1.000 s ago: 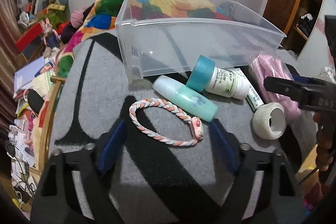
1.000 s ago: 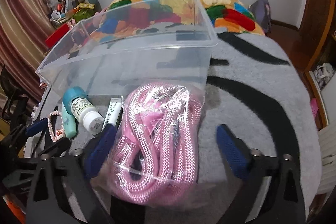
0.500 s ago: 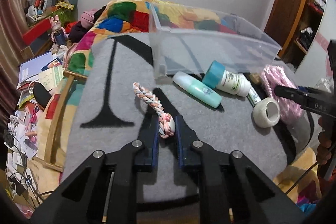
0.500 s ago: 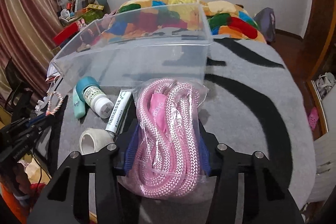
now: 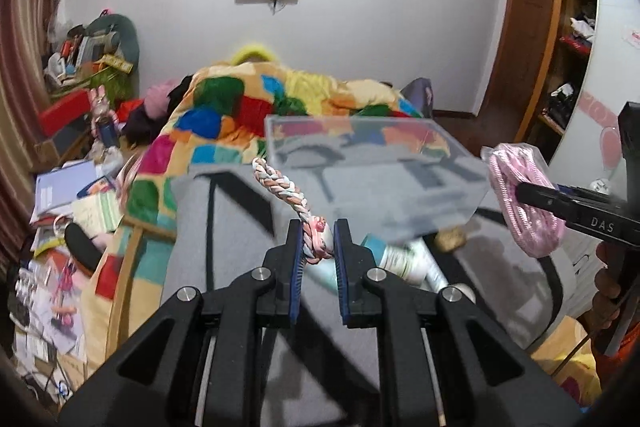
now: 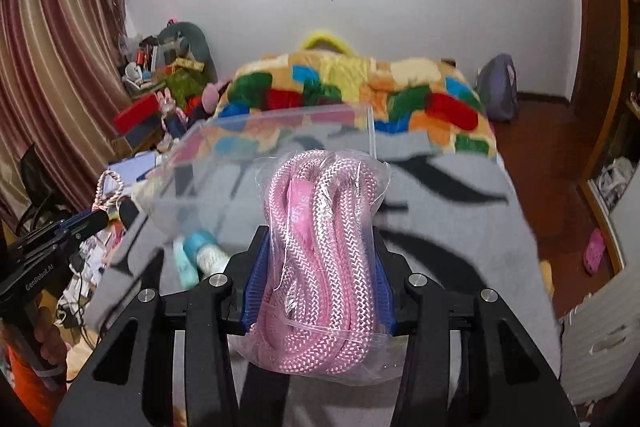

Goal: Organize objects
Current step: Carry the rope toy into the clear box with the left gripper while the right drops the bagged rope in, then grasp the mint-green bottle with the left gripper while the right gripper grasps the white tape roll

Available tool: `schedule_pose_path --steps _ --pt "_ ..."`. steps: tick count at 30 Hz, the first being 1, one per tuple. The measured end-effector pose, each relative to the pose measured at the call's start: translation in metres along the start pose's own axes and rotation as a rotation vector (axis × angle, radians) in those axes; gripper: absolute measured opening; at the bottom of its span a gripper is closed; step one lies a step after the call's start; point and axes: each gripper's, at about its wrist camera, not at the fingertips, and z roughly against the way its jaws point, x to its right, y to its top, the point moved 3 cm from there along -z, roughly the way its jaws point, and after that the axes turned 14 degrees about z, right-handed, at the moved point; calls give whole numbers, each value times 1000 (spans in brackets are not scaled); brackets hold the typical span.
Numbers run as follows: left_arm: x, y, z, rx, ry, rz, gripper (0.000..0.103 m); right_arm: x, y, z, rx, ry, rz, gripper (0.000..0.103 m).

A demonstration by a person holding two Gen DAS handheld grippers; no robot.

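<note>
Clear bin (image 5: 372, 155) stands beyond held braided bracelet (image 5: 298, 201) and bagged rope (image 6: 322, 247).

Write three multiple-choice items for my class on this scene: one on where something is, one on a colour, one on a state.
1. Where is the braided bracelet?
A. In the clear bin
B. Between the left tool's fingers
C. On the bedspread

2. What colour is the bagged rope?
A. Pink
B. Green
C. Black

3. What state is the right tool in?
A. Open, holding nothing
B. Shut on the bagged rope
C. Out of view

Answers: 1 B, the left tool pinches its knotted end. 2 A, pink-and-white weave shows through the bag. 3 B, both blue pads press the bag's sides.
</note>
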Motion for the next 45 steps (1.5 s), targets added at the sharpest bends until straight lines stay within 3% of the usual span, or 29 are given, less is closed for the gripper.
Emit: schedule_pose_path --steps 3,8,16,26,30,32,34,39,43,45 --pt "7 12 -10 -2 -50 -4 14 -1 18 -4 27 -16 21 42" --pt "19 25 -33 -26 -47 -37 14 -3 49 -27 41 -20 36 42" --pt "28 33 -84 -161 -65 -48 14 -2 75 -80 -22 -37 71 42" --pt "33 26 -128 -286 -41 -56 14 -8 60 -138 -179 -4 117 42" --pt "31 28 -129 -290 -31 -46 14 -20 50 -145 -245 -14 187 44" --pt "31 27 -128 -294 -31 -45 15 -23 47 -141 -235 -9 201 44" --pt "32 27 -126 -297 -26 -51 22 -26 48 -136 -228 -16 217 46" --pt "35 32 -109 -248 -24 -62 54 -32 48 -113 -185 -29 249 59" --pt "37 38 -86 -185 -15 -71 65 -32 48 -93 -152 -20 230 65" --pt "36 40 -73 -148 1 -74 81 -31 47 -81 -133 -20 220 70"
